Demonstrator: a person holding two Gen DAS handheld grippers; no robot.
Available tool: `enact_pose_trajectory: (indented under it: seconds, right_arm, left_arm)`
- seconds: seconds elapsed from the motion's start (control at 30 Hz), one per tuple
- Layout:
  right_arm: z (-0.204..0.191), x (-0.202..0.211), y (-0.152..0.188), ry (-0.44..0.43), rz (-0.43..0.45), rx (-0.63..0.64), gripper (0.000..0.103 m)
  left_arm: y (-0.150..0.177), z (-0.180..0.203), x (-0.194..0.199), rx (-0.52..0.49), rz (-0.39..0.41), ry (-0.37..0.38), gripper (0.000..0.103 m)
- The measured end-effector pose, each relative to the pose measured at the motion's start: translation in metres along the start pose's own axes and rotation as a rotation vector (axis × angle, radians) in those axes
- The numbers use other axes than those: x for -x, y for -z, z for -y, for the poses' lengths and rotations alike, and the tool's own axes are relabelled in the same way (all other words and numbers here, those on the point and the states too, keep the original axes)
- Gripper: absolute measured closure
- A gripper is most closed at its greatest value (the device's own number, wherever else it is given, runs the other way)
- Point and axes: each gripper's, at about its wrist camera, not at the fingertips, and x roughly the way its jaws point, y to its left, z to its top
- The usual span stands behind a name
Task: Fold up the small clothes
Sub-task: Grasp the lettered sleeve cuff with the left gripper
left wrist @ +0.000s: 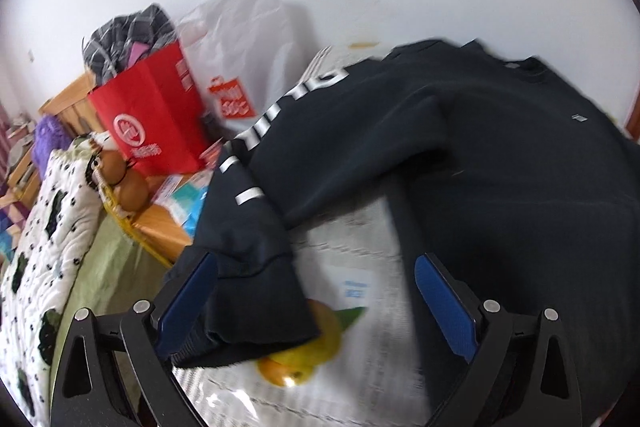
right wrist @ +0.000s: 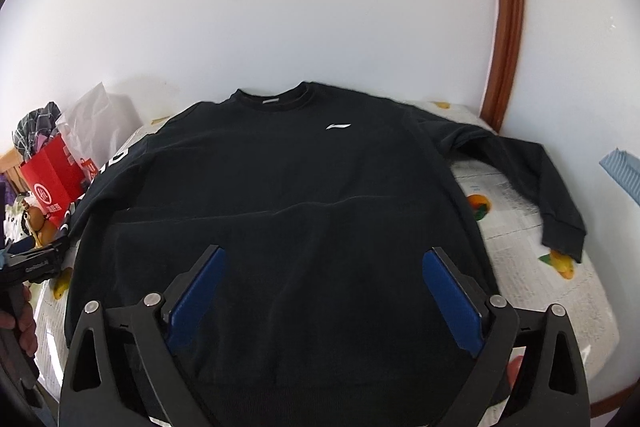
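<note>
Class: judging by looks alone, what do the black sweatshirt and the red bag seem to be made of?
Black sweatshirt: probably knit cotton or fleece, matte; soft creases, ribbed cuffs. Red bag: probably paper or stiff non-woven, slightly glossy; it stands upright with sharp fold lines.

- I see a black sweatshirt (right wrist: 280, 195) spread flat, front up, collar toward the wall, on the printed tabletop (right wrist: 516, 219).
- Both sleeves lie out sideways, unfolded.

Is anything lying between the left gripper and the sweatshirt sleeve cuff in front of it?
Nothing visible does. The left gripper is open with the cuff of the black sweatshirt already between its fingers, lying on the fruit-print table cover.
</note>
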Motion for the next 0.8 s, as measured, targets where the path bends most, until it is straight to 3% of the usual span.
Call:
enact_pose_trajectory:
  seconds: [0.17,0.3,0.4,0.43,0.5,0.67,0.8]
  right_arm:
    - [-0.013,-0.027,0.003,0.009,-0.055,0.034,0.016]
    - [-0.021,-0.04,0.007,0.034,-0.074,0.097,0.016]
    - [-0.02,-0.045,0.01,0.042,-0.085,0.099,0.016]
    - [-0.018,-0.045,0.011,0.036,-0.086,0.092,0.016]
    - [-0.015,-0.045,0.011,0.03,-0.085,0.089,0.016]
    - [-0.001,-0.039,0.009,0.02,-0.066,0.081,0.016]
    - [0.016,-0.034,0.003,0.007,-0.05,0.067,0.016]
  left_arm:
    - [0.005,-0.003,-0.033,-0.014,-0.065,-0.046,0.017]
    - [0.005,-0.002,-0.039,-0.027,-0.057,-0.061,0.025]
    - [0.004,-0.004,-0.038,-0.028,-0.055,-0.08,0.056]
    - [0.004,-0.006,-0.038,-0.029,-0.057,-0.094,0.073]
    - [0.003,-0.01,-0.037,-0.017,-0.072,-0.081,0.09]
    - [-0.013,-0.021,-0.005,0.045,-0.008,-0.038,0.091]
    - [-0.038,-0.012,0.031,0.076,0.053,0.085,0.092]
